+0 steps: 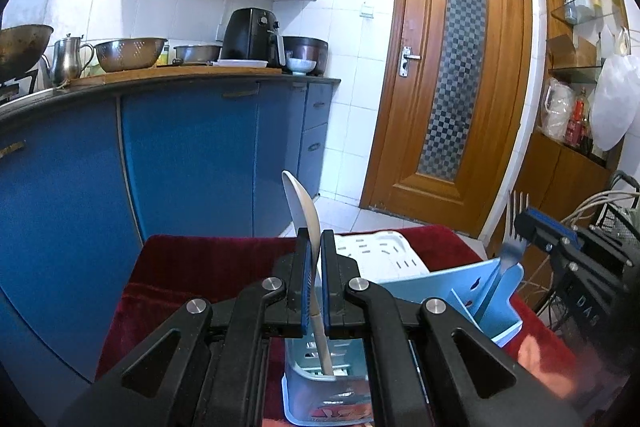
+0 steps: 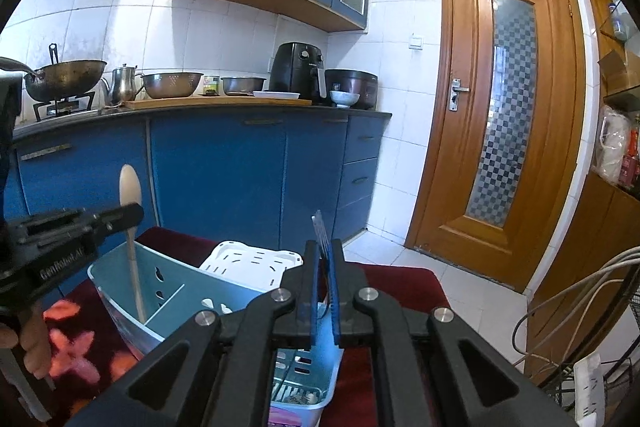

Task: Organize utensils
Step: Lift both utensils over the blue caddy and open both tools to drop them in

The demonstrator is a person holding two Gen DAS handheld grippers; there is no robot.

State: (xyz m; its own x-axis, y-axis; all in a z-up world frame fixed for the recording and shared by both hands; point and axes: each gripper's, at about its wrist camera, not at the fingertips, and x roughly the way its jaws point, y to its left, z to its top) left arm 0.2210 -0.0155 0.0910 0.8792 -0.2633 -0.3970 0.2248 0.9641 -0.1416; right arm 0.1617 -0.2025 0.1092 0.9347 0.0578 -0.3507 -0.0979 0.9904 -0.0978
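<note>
The left gripper (image 1: 314, 267) is squeezed tight on a white spoon (image 1: 302, 203). The spoon's bowl sticks up above the jaws, and its handle hangs down below them into one slot of the light blue utensil holder (image 1: 476, 283). The right gripper (image 2: 323, 287) is squeezed tight on a metal fork (image 2: 320, 231). The fork's prongs poke up above those jaws, and its handle goes down below them into another slot of the same holder.

What could go wrong? The holder looks light and seems to lean on the red cloth (image 1: 208, 267). If either gripper pushes sideways, the holder could tip or slide. If the jaws let go too high, the spoon or fork could drop hard, bounce, or lean out over the rim. The two grippers are also near each other, so they could bump.

Both grippers point forward and a bit down, with their jaws standing upright over the holder, the left one just beside the right. A white tray (image 2: 252, 261) lies past the jaws, behind the holder.
</note>
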